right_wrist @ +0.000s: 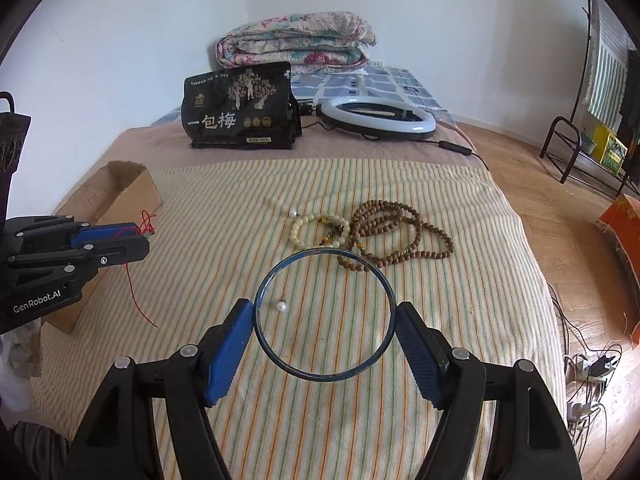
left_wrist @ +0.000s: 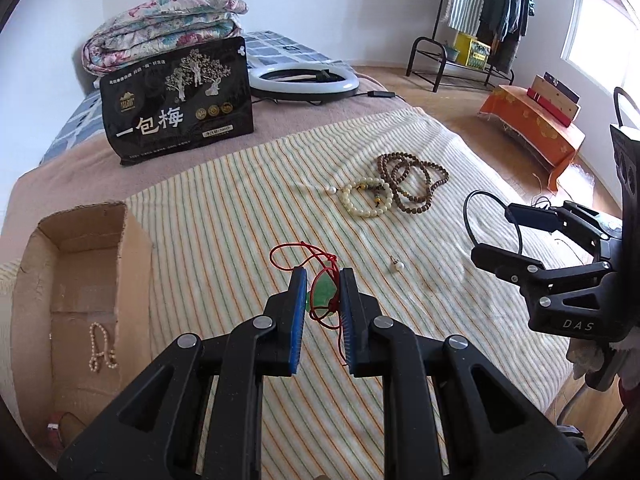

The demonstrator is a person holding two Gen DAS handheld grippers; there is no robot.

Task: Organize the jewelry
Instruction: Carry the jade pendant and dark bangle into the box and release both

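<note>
My left gripper (left_wrist: 323, 276) is shut on a red cord necklace with a green pendant (left_wrist: 325, 293) and holds it above the striped cloth; it also shows in the right wrist view (right_wrist: 132, 240). My right gripper (right_wrist: 325, 312) is shut on a thin dark blue bangle (right_wrist: 272, 280), held between its pads; the bangle also shows in the left wrist view (left_wrist: 469, 200). A cream bead bracelet (left_wrist: 366, 196), a brown bead necklace (left_wrist: 412, 184) and a loose pearl (left_wrist: 399, 266) lie on the cloth. An open cardboard box (left_wrist: 132, 248) at the left holds a pearl strand (left_wrist: 100, 346).
A black snack bag (left_wrist: 180, 100) stands at the back beside a white ring light (left_wrist: 304, 80) and folded quilt (left_wrist: 164, 24). The bed's right edge drops to a wooden floor with an orange-covered bench (left_wrist: 532, 124) and clothes rack (left_wrist: 480, 20). Cables lie on the floor (right_wrist: 592, 368).
</note>
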